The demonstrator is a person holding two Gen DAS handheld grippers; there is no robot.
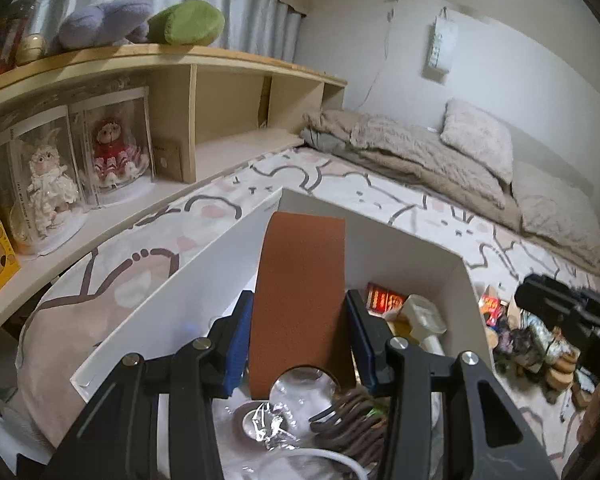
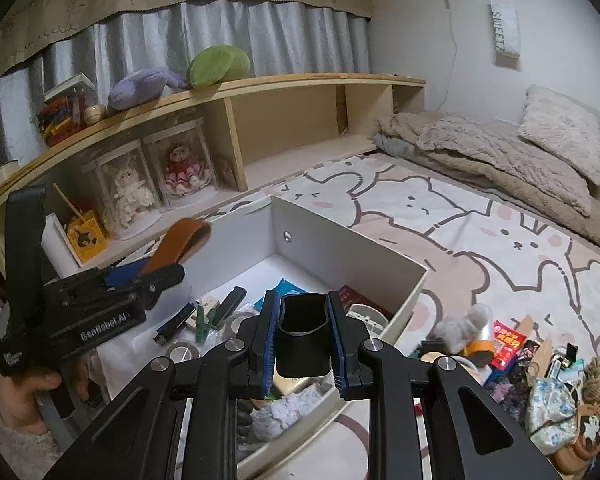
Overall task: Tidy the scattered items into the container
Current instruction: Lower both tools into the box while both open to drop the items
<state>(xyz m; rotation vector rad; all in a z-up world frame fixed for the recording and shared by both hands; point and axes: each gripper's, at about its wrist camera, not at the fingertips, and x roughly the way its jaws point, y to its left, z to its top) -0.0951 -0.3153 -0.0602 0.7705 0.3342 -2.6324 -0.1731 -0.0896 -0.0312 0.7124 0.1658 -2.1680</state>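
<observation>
A white open box (image 1: pixel 204 280) stands on the patterned bed cover. My left gripper (image 1: pixel 299 320) is shut on a flat brown leather-like pouch (image 1: pixel 304 256), which stands upright over the box's inside. Below it lie clear plastic wrap (image 1: pixel 276 420), a coiled brown cord (image 1: pixel 352 420) and a small red pack (image 1: pixel 384 300). In the right wrist view my right gripper (image 2: pixel 302 304) is shut on a black open-topped holder (image 2: pixel 302 340), above the near part of the box (image 2: pixel 312 228). The left gripper (image 2: pixel 148 270) with the pouch (image 2: pixel 184 236) shows at the left there.
A pile of scattered small items (image 2: pixel 520 360) lies on the cover right of the box. A wooden shelf (image 2: pixel 284 84) with dolls in clear cases (image 2: pixel 132 192) runs behind. Folded blankets and pillows (image 2: pixel 500 152) sit at the far right. A hand (image 2: pixel 32 384) grips the left tool.
</observation>
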